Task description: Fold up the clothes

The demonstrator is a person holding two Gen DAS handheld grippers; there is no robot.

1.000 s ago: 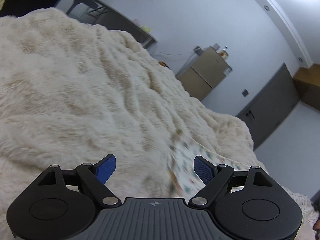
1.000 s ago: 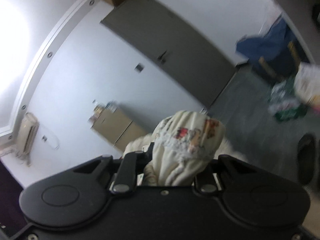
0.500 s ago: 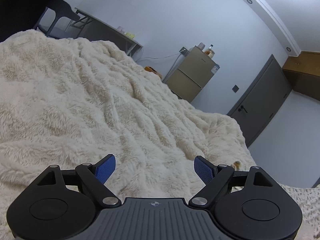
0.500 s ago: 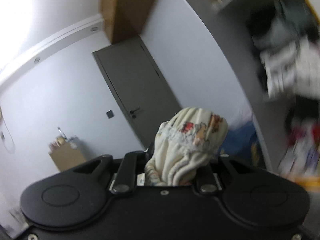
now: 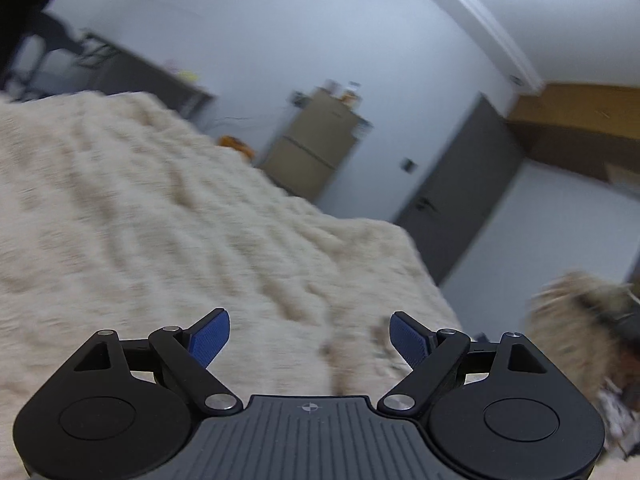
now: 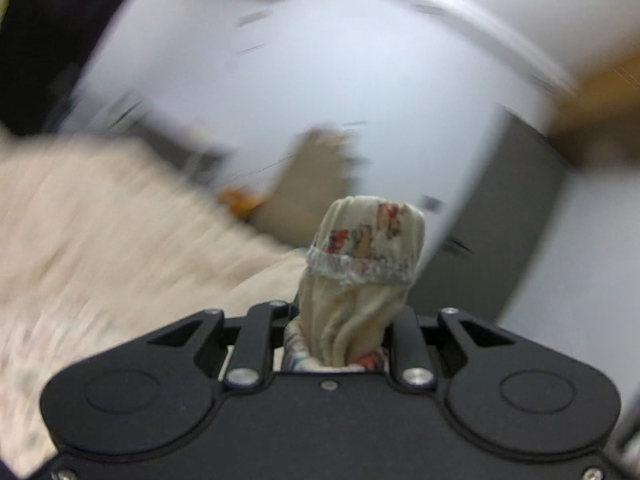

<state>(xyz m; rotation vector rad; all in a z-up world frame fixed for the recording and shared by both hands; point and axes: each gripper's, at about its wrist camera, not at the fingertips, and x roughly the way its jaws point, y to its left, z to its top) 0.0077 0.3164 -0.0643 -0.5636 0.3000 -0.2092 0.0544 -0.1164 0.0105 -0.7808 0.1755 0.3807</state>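
Left wrist view: the left gripper [image 5: 309,334] is held above a bed covered by a cream fluffy blanket [image 5: 140,216]. Its jaws are widening, and nothing is seen between them. No laid-out garment is visible on the blanket. A blurred tan bundle [image 5: 580,320] at the right edge cannot be identified.

Right wrist view: the right gripper [image 6: 340,320] is clamped on a bunched cream printed garment [image 6: 362,264]. The bundle's long axis runs along the fingers, its elastic-trimmed end pointing away from the camera. No fold is judged done; spreading and all folds remain.
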